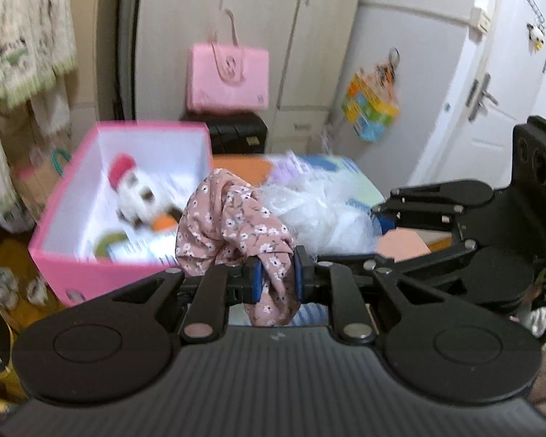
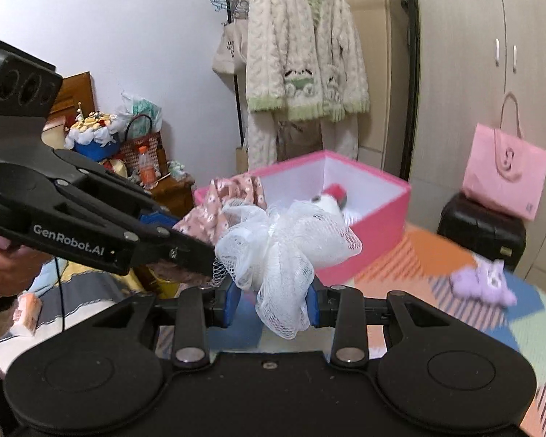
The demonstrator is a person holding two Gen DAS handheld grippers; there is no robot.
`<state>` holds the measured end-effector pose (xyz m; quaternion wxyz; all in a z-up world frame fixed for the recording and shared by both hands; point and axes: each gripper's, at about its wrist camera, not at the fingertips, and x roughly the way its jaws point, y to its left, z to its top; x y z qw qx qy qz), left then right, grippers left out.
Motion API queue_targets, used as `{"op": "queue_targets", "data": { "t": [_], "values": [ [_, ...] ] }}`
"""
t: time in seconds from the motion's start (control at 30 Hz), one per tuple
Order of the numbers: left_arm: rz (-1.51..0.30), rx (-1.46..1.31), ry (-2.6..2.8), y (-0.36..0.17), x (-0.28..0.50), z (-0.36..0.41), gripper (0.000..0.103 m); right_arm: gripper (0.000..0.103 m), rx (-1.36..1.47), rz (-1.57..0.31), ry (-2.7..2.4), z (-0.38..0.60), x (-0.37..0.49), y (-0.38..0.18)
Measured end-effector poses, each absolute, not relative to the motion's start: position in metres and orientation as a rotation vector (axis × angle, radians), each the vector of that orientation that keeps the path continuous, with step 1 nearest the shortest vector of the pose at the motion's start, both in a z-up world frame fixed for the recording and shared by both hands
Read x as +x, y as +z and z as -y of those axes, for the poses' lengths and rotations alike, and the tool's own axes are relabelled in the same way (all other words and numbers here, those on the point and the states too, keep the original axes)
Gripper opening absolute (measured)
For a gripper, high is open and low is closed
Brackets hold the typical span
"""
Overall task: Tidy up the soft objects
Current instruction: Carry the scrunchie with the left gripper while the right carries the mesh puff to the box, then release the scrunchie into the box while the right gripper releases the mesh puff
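Left gripper [image 1: 276, 273] has its jaws pinching a pink floral-print fabric scrunchie [image 1: 233, 229], which bunches up above the blue pads and hangs a little below them. Right gripper [image 2: 273, 300] has its jaws clamped on a white mesh bath pouf [image 2: 287, 247], netting puffed out above the pads and trailing below. Both items are held up in the air, side by side, pouf touching the scrunchie in the right wrist view. Just beyond them is an open pink cardboard box with white inside [image 1: 72, 182], holding a blurred white plush toy with a red cap [image 1: 134, 189]. Below lies a multicoloured patchwork-pattern surface [image 2: 436, 266]; can't tell if it's a bed or a worktop. A small purple plush [image 2: 486, 282] lies on it, well apart from the grippers. A pink handbag [image 1: 227, 78] sits on a black case [image 1: 236, 133] behind the box. A person's hand [image 2: 3, 269] holds the left gripper's handle.
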<state>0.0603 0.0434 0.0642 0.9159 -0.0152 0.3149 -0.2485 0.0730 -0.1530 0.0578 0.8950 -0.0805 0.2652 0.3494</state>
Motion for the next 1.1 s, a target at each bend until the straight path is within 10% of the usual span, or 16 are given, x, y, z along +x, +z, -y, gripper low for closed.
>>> {"op": "queue_targets", "data": {
  "t": [1.1],
  "values": [
    [-0.755,-0.084,-0.295,-0.006,0.319,-0.082,0.015,0.047,-0.311,-0.784,0.649,0.053,0.317,-0.007]
  ]
}}
